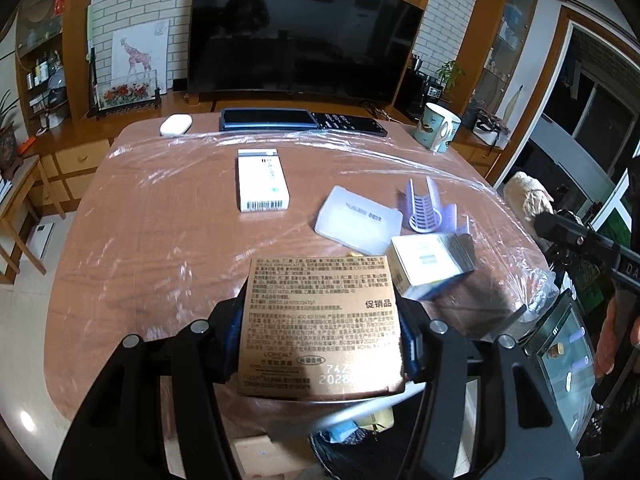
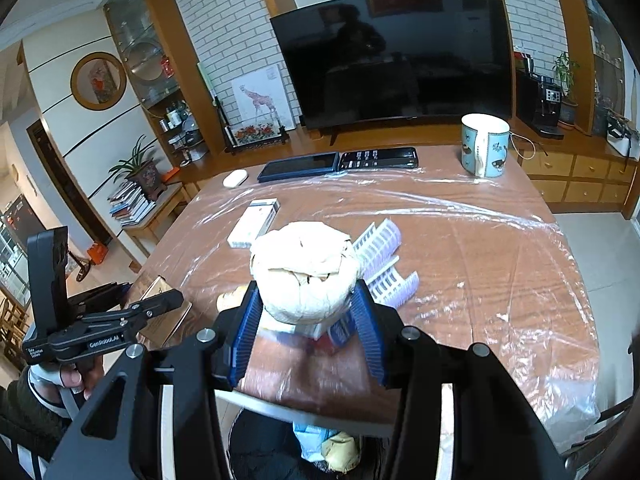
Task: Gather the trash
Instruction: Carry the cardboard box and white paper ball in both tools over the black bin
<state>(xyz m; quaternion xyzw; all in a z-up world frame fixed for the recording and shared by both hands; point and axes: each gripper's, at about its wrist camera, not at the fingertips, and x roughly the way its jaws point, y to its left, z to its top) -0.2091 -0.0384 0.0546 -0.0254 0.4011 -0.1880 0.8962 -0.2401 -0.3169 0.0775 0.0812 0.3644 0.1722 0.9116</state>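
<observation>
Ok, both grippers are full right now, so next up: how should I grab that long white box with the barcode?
Grip the white box across its two long sides near the middle, coming down from above. It lies flat on the plastic-covered table, apart from the other items, so both long sides look free and its narrow width should fit between the fingers.

Gold carton (image 1: 320,326), printed face up, clamped at its 2 sides above the table's near edge. Cream crumpled ball (image 2: 306,272), pinched between blue pads. On the film-covered top: white barcode box (image 1: 262,180), translucent flat case (image 1: 358,220), lilac ribbed holder (image 1: 428,208), small tilted white-blue box (image 1: 432,266). Dark bin (image 2: 276,448) below, holding scraps.
</observation>
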